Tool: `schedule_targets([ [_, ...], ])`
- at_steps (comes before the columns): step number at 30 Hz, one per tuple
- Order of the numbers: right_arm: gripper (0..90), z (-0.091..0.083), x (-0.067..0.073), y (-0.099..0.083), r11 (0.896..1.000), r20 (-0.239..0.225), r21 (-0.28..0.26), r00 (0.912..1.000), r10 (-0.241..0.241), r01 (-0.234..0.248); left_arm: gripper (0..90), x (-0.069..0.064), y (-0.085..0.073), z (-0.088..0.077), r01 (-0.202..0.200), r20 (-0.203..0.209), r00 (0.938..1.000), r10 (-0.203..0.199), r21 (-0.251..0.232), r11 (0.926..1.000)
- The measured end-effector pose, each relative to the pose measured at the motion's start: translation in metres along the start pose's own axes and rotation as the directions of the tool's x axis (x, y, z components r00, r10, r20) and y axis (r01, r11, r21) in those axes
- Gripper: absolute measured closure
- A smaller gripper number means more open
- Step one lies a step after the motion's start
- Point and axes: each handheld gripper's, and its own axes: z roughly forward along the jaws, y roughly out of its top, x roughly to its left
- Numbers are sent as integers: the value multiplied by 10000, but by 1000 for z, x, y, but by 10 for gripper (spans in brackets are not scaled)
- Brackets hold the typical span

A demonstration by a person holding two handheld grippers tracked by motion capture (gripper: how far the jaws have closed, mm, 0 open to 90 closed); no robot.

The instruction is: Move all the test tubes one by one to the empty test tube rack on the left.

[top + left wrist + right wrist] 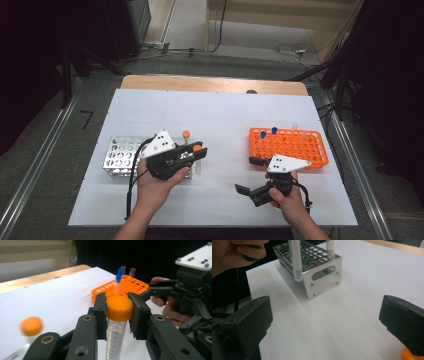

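Note:
My left gripper [192,150] [119,315] is shut on the orange cap of a clear tube [198,161] [115,337]. The tube hangs upright just off the right end of the metal rack [120,155]. In the right gripper view the same tube [295,262] dangles in front of the metal rack [322,272]. A second orange-capped tube [186,135] [31,326] stands in that rack. My right gripper [250,175] [325,322] stands wide open above the white sheet with nothing between its jaws, just in front of the orange rack [295,145] [130,285].
The orange rack holds two blue-capped tubes [268,132] [119,275] and uncapped ones at its far side. A white sheet [220,115] covers the table, with a bare wooden strip [210,84] at the back. Dark equipment and cables lie beyond the table.

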Motion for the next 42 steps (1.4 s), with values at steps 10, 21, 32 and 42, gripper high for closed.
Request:
schedule_targets([
  [10,0,-27,-17,-7,9989,759,-315,9964,384,-361,710,27,10,-27,57,-981,9951,-100,-440,9990],
  [21,0,-59,-32,-30,9959,1523,-287,9843,888,-854,711,49,17,-25,-82,-1570,9876,-23,-662,9978],
  [32,0,-65,-38,-35,9944,1667,-371,9805,1041,-992,711,73,14,-8,208,-1999,9788,-446,-1195,9926],
  [42,0,-66,-40,-35,9934,1646,-463,9801,1110,-1048,711,82,5,3,514,-2322,9700,-721,-939,9943],
])
